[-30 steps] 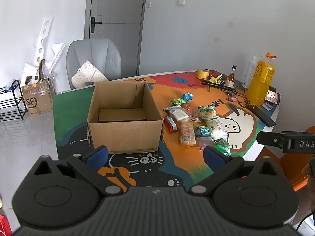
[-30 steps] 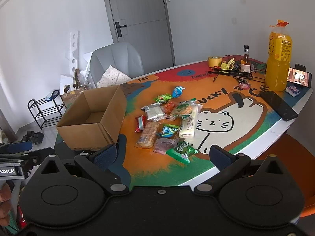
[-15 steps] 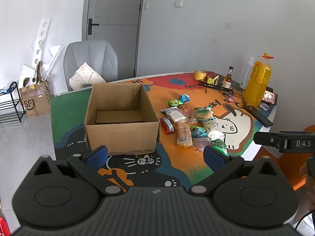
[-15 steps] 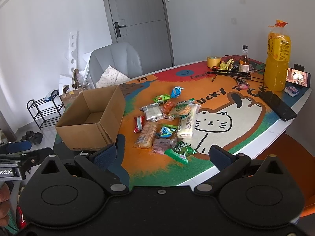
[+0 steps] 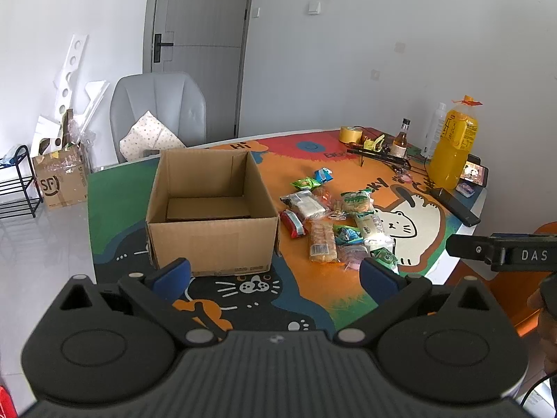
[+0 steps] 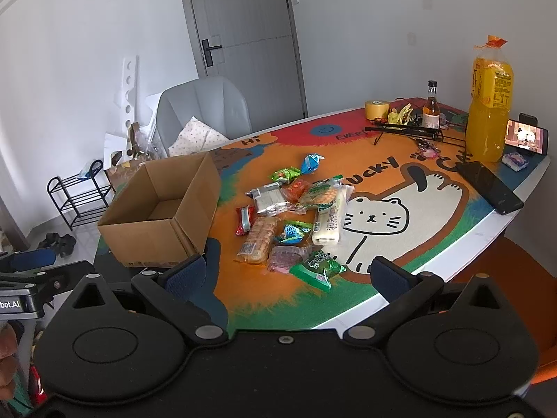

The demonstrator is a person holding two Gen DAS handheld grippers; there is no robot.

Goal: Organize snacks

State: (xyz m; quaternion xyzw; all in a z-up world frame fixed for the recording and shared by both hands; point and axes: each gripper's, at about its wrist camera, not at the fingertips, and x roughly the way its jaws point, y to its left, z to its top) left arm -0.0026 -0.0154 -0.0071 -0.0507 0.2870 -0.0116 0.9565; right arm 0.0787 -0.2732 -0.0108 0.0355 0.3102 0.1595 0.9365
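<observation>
An open, empty cardboard box (image 5: pixel 212 212) stands on the colourful table (image 5: pixel 313 299); it also shows in the right wrist view (image 6: pixel 163 216). Right of it lies a pile of several wrapped snacks (image 5: pixel 334 219), seen too in the right wrist view (image 6: pixel 296 219). A green packet (image 6: pixel 316 268) lies nearest the front edge. My left gripper (image 5: pixel 275 275) is open and empty, held back from the table in front of the box. My right gripper (image 6: pixel 289 273) is open and empty, near the table's front edge before the snacks.
At the table's far right stand a big orange juice bottle (image 6: pixel 489 104), a small brown bottle (image 6: pixel 431 108), a tape roll (image 6: pixel 376 109), a phone on a stand (image 6: pixel 525 137) and a black remote (image 6: pixel 491 188). A grey chair (image 5: pixel 158 111) stands behind the table.
Both grippers have drawn back slightly from the table, so box and snacks look a little smaller. Nothing on the table has moved.
</observation>
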